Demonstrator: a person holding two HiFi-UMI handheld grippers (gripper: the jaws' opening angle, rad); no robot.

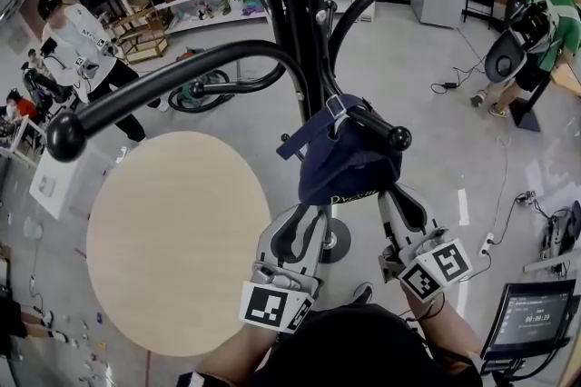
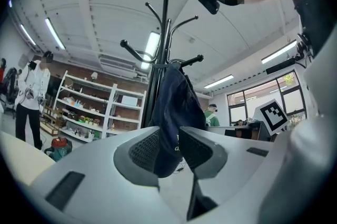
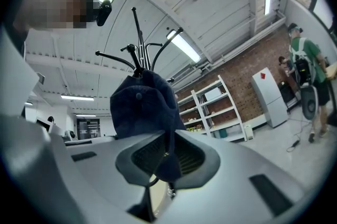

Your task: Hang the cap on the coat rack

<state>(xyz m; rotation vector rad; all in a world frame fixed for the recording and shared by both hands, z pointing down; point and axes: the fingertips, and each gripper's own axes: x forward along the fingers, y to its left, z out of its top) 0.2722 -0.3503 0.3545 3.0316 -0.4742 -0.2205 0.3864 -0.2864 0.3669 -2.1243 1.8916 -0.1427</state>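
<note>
Two grippers, both pinched narrow on the cap: your left gripper clamps its lower edge at 7 o'clock, and your right gripper nips it at 5 o'clock. The cap already drapes over a coat rack hook that runs from the pole toward 4 o'clock. It hangs at 12 o'clock from both tools, with your right one nearer the hook tip, so letting go looks like the next move

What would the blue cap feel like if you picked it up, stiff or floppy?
Probably floppy: the dark blue fabric cap sags and folds on the black metal coat-rack hook. Likely light: small pinches by the left gripper and right gripper hold it. Unlikely to roll.
</note>
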